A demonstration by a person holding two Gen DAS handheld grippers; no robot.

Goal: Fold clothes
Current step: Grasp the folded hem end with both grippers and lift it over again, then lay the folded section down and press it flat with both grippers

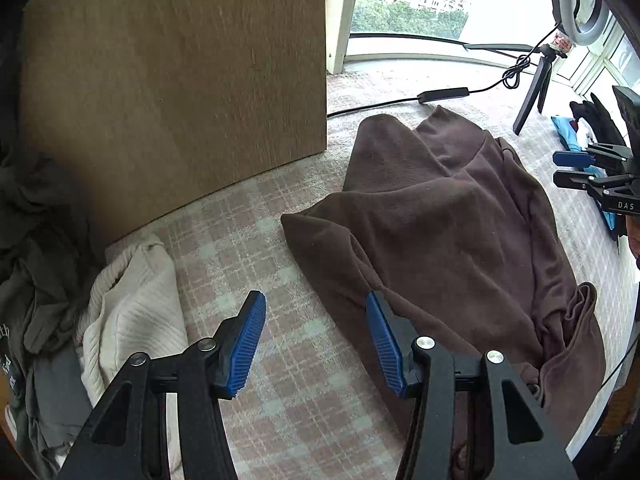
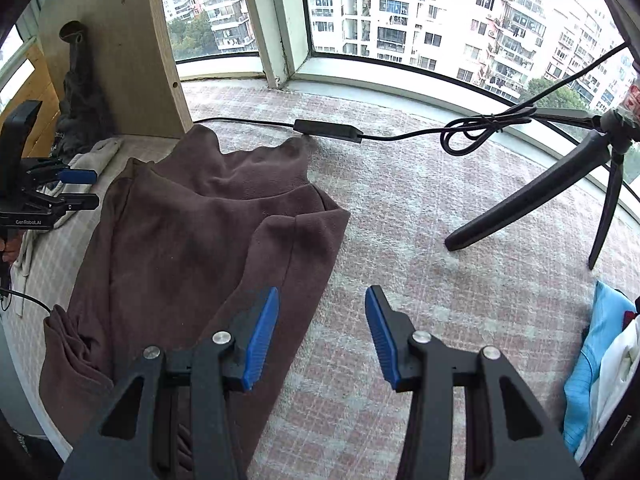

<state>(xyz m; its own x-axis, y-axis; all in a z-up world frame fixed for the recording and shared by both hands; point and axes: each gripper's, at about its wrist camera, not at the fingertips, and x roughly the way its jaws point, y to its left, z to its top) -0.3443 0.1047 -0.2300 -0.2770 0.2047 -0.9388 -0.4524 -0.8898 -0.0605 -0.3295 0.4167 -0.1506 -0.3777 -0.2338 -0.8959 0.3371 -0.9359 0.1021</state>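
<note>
A: Any writing you can read?
B: "GenRobot.AI" on the left gripper (image 2: 78, 189) body, seen from the right wrist view; "DAS" on the right gripper (image 1: 576, 168).
A: How do the jaws stand?
B: Both pairs spread apart, holding nothing.
A: And the clothes?
B: The brown garment (image 1: 440, 216) lies rumpled on the pink checked carpet (image 2: 420, 208), between the two grippers. A cream knit (image 1: 132, 312) sits by the wooden panel (image 1: 172, 80); a tripod (image 2: 560, 184) stands near the bay window (image 2: 400, 12).
</note>
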